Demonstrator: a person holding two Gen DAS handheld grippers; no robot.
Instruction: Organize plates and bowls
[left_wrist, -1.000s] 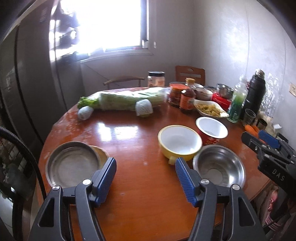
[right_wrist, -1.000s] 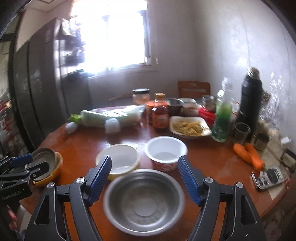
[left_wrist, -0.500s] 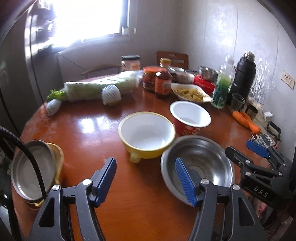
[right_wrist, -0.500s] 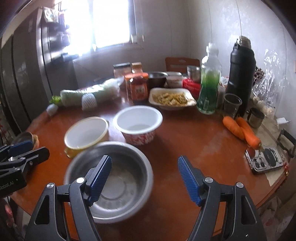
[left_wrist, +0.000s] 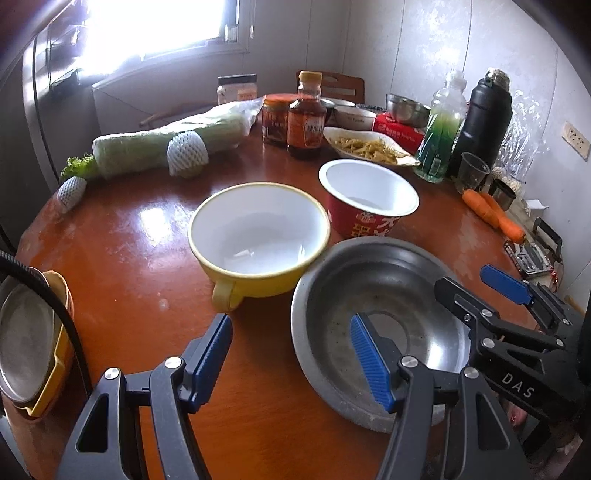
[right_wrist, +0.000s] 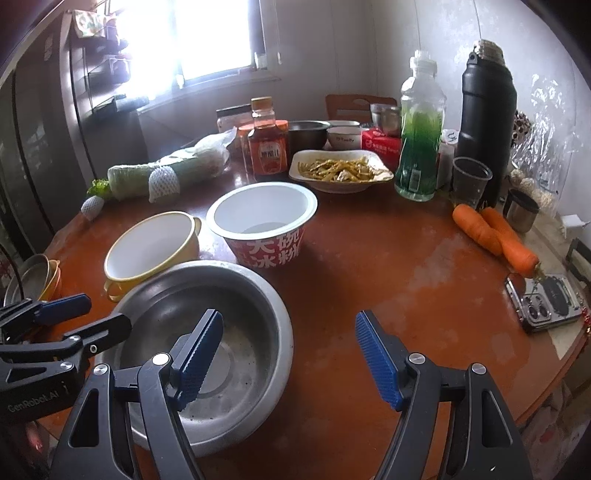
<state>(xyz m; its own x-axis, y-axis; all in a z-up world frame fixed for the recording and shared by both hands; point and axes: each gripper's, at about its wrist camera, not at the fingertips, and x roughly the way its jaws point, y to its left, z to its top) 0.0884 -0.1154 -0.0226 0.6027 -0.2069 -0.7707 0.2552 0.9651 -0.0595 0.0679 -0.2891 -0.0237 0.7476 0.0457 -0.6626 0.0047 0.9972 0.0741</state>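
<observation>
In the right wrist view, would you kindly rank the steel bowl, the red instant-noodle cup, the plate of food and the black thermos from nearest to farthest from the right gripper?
Measured from the right gripper:
1. Steel bowl, directly at the left finger, which sits over its rim.
2. Red instant-noodle cup, just beyond the bowl, centre.
3. Plate of food, further back, centre.
4. Black thermos, far back on the right.

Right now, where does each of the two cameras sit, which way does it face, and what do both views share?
Left wrist view: on the left tongs, tilted down across the round brown wooden table, towards the yellow enamel bowl; own open blue-padded fingers show, right tongs at the right edge.
Right wrist view: on the right tongs, facing the same way from further right; own fingers show, left tongs at the left edge.
Shared: large steel bowl, red paper bowl, black flask.
</observation>
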